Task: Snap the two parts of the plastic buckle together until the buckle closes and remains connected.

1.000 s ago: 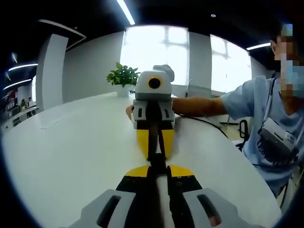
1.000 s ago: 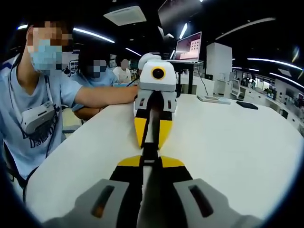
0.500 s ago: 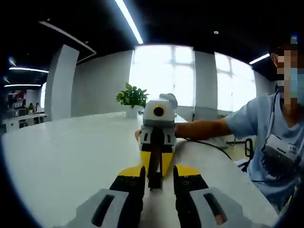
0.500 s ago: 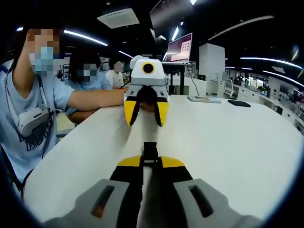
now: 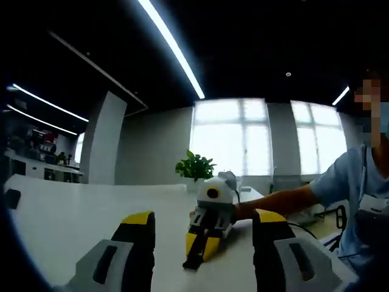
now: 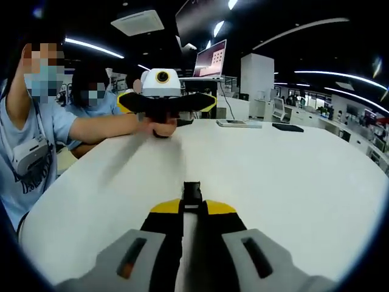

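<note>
- Above the table (image 6: pixel 292 176), I hold my left gripper (image 5: pixel 203 240) wide apart and empty.
- Right gripper (image 6: pixel 192 207) pinches the buckle (image 6: pixel 192 191); it looks joined.
- Next, I'd lay it down gently.

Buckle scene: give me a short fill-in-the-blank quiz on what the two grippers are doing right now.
1. The right gripper is ____ on the black buckle.
2. The left gripper has its jaws spread wide ____.
3. The table under both grippers is ____ in colour.
Missing words: shut; open; white.
</note>
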